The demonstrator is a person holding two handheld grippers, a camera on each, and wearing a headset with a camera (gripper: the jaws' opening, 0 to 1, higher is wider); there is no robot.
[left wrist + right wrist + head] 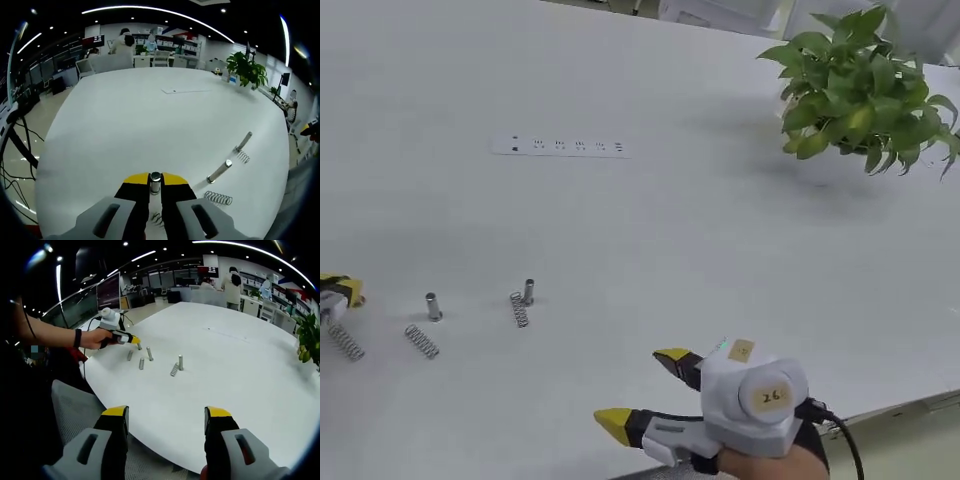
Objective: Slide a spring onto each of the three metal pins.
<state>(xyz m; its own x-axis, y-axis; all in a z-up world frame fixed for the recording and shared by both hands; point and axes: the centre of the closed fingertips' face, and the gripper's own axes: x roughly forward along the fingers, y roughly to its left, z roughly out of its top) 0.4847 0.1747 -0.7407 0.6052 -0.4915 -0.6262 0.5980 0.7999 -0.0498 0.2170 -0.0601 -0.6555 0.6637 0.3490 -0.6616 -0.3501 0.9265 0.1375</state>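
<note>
L fingers (135,179) seemingly clamping pin (155,183), R fingers (116,413) wide apart

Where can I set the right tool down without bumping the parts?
Wide bare table lies between the power strip, the plant and the right tool. Crowded at the near left: two pins, loose springs, and the left tool shut on a third pin.

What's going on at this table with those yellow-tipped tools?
A person works with a gripper in each hand. The left gripper is closed around one upright pin. The right gripper hangs open and empty. Two more pins stand free, and three springs lie loose on the table, none on a pin yet.
</note>
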